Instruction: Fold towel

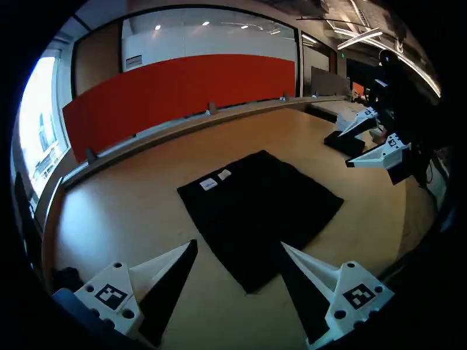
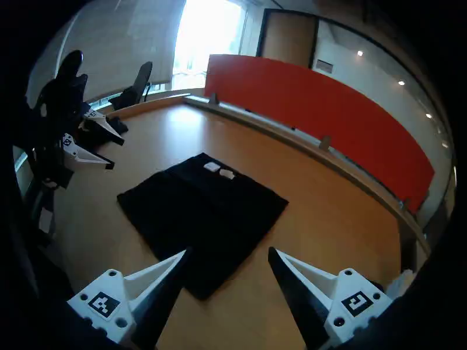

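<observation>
A long red partition panel (image 1: 175, 93) runs along the far edge of the light wooden table (image 1: 117, 198), and black office chairs (image 2: 137, 84) stand by the bright window (image 2: 204, 35). The black rectangular cloth towel (image 1: 257, 210) lies flat and spread out mid-table (two small white tags (image 1: 215, 179) sit near one edge). The left gripper (image 1: 238, 243) hovers above one towel corner and the right gripper (image 2: 227, 250) above another. Both sets of jaws stand wide apart, gripping nothing.

table (image 1: 134, 198): light wood | divider (image 1: 175, 93): red | window (image 2: 204, 41): bright, washed out | chair (image 2: 138, 81): dark, likely office type | ceiling lights (image 1: 356, 38): on
</observation>
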Tool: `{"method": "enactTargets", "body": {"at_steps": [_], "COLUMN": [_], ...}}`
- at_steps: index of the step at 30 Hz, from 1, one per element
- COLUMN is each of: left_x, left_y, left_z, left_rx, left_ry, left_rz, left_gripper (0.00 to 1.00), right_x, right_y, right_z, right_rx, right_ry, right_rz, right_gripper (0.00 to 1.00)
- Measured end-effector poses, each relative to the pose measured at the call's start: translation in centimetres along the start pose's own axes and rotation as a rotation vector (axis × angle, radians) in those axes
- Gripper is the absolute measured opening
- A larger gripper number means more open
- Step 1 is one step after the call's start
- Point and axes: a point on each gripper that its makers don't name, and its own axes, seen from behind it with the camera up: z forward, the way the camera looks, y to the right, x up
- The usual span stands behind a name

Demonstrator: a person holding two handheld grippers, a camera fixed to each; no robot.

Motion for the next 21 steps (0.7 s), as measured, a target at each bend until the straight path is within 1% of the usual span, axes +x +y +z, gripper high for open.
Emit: {"method": "enactTargets", "body": {"at_steps": [7, 13, 21], "left_x": [-3.1, -5.4, -7.1], "left_y": [0.8, 1.5, 2.2], "left_z": [1.5, 2.5, 3.4], "left_rx": [-0.030, -0.054, -0.077], "left_ry": [-0.066, -0.117, -0.155], "left_rz": [-0.003, -0.002, -0.009], "left_gripper": [0.95, 0.95, 0.94], "right_x": [-2.7, -4.7, -6.7], "right_y": [-1.0, -2.0, -3.1], "right_z": [1.5, 2.3, 3.0], "right_rx": [0.018, 0.042, 0.069], "right_ry": [-0.047, -0.087, -0.135], "right_rz": [0.001, -0.006, -0.011], "right_gripper": [0.99, 0.99, 0.99]}}
